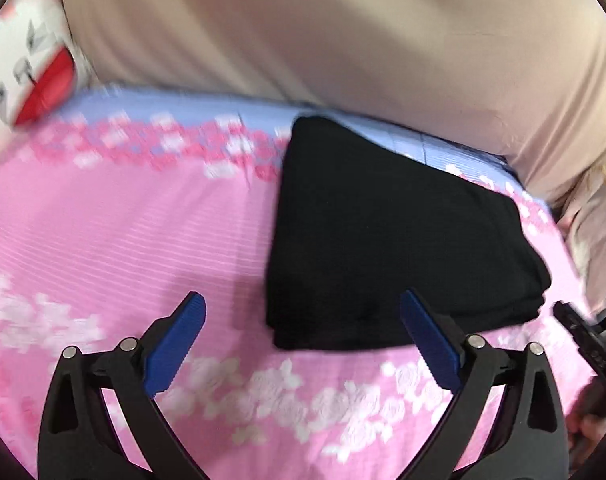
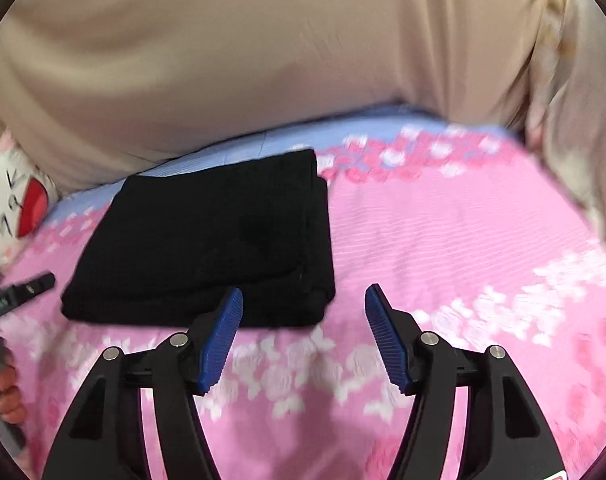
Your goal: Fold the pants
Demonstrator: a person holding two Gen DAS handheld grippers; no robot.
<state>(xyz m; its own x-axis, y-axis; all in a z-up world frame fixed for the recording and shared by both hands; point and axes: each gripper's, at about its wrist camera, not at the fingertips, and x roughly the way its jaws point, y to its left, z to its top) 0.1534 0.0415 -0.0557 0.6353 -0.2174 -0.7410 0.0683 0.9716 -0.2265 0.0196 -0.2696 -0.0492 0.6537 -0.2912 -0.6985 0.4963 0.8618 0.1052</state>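
- Low centre of the left wrist view: left gripper (image 1: 303, 312) jaws spread wide, nothing between them; blue fingertips (image 1: 191, 320) sit just short of the near edge of the pants.
- Low centre of the right wrist view: right gripper (image 2: 303, 308) likewise parted and empty, its left pad overlapping the bundle's near edge in the picture; contact cannot be told.
- Pants (image 1: 391, 240) lie folded into a compact black rectangle, centre-right in the left view, centre-left in the right view, flat on the pink floral sheet (image 1: 123, 240). Layered edges show at the near side.
- Judgement: folding looks complete or nearly so; what remains is a clean withdrawal or a final smoothing.
- To do it well: keep both claws spread while backing off so no pad snags the stacked near edges; if tidying, press down flat, not sideways, as the layers look apt to slide.
- Outward: beige cushion (image 1: 323, 32) along the top; white pillow with red mark (image 1: 35, 76) upper left.
- Motion blur throughout; fine creases unreadable.
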